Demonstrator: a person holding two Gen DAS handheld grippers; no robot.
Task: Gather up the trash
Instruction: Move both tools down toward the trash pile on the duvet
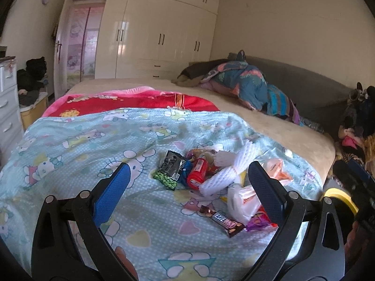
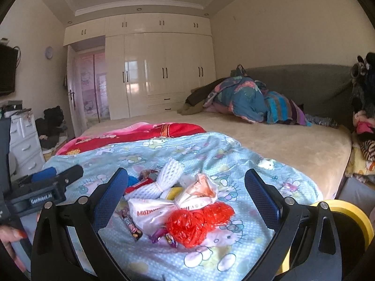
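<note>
As nothing is gripped, I hold both hand-held grippers, left (image 1: 188,175) and right (image 2: 185,182), open; next: close on red mesh (image 2: 196,222) just ahead of the right one.

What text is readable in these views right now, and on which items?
"GenRobot.AI": left gripper body, right wrist view.
"MUZI...": white bag, rest hidden in folds.
Candy bar: large block letters, too blurred to read surely.
Black snack pack, red tube label: print too small.
Right gripper: no text seen.
</note>
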